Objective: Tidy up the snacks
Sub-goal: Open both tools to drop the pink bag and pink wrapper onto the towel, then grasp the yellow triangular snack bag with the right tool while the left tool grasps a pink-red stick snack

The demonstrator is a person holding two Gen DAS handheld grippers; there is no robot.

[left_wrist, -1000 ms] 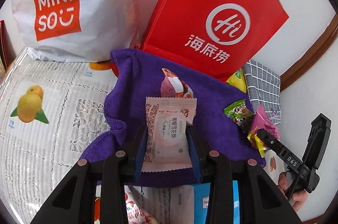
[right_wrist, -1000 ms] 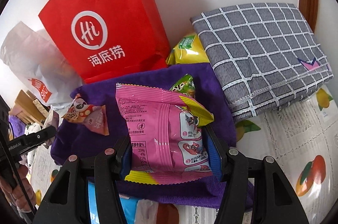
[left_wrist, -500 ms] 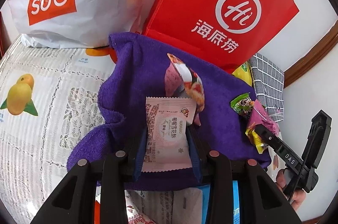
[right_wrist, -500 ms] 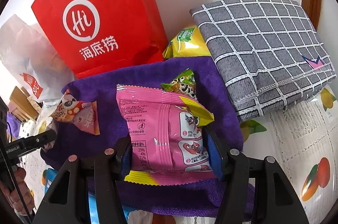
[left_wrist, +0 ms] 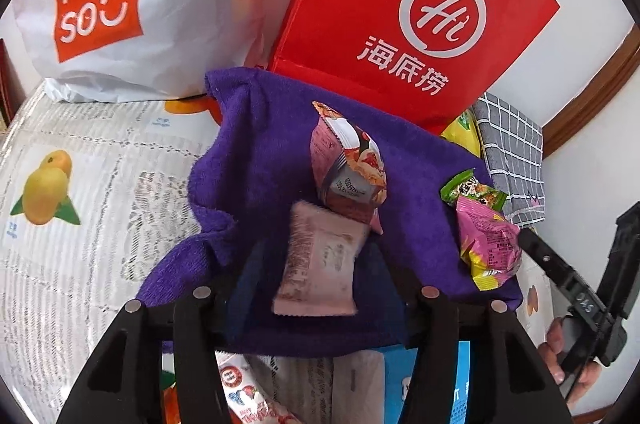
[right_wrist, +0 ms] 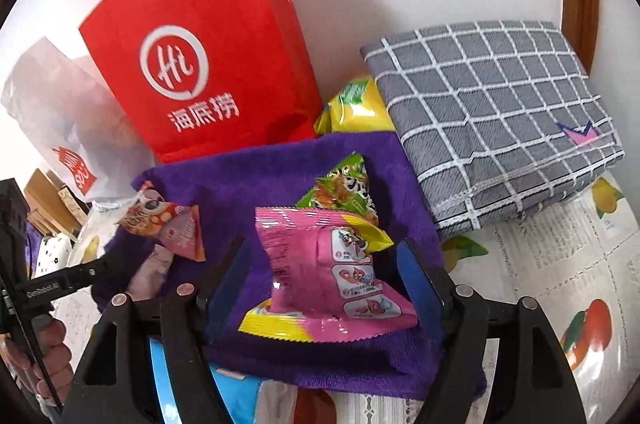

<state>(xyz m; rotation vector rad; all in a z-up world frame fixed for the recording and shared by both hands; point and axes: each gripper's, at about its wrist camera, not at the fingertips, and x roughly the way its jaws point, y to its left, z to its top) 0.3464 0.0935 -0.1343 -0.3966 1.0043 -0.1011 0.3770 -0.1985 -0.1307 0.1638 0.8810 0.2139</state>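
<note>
Left wrist view, biggest first: white MINISO bag (left_wrist: 132, 4) and red paper bag (left_wrist: 408, 8) stand at the back against the wall, on a fruit-print tablecloth (left_wrist: 60, 224). A grey checked cloth (right_wrist: 488, 116) lies folded to the right of the red bag, w/ a yellow packet (right_wrist: 352, 108) wedged between the two. In front, a purple towel (left_wrist: 256, 152) is spread over the tablecloth, its back edge touching the red bag.

On the towel, left to right: a pink-orange snack pack (left_wrist: 348, 164), a pale pink snack packet (left_wrist: 320, 264) just below it, a green snack pack (right_wrist: 344, 188), and a bright pink snack bag (right_wrist: 332, 268) w/ yellow ends.

Left gripper (left_wrist: 320, 276): jaws have just been opening, now clear of the pale pink packet on both sides; packet is blurred, tilted, between the fingers.

Right gripper (right_wrist: 320, 272): jaws have also just been opening; pink bag sits between them, leaning, pads apart from it. Bag's lower edge looks to be on the towel.

A hand (right_wrist: 40, 356) holds the left gripper's handle.
</note>
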